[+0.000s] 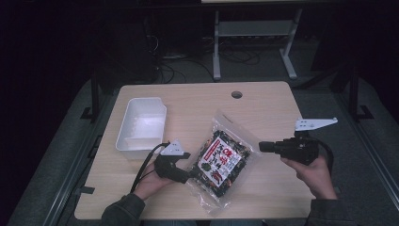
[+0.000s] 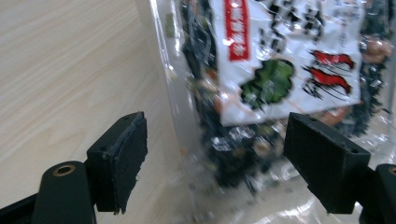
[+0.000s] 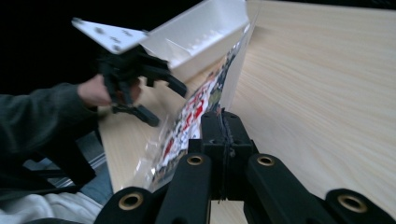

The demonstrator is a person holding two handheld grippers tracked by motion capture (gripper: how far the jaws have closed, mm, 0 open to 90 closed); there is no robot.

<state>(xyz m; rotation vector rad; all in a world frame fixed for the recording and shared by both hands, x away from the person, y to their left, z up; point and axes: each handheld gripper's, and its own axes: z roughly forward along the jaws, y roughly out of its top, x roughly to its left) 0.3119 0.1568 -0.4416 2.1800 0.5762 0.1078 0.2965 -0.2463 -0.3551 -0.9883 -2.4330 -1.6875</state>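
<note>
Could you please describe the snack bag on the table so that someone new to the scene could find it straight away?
On the light wooden table, look right of the white plastic bin, between the two hand-held tools. The snack bag lies flat there: clear plastic with dark contents and a white label bearing red print, the one printed, colourful thing there.

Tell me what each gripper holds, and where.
Nothing is held: the left gripper is open around the snack bag's edge; the right gripper is shut beside it.

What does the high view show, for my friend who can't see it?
A person's left gripper, jaws open, reaches the lower-left edge of a clear snack bag on a wooden table. The right gripper is beside the bag's right edge, and a white bin sits left.
</note>
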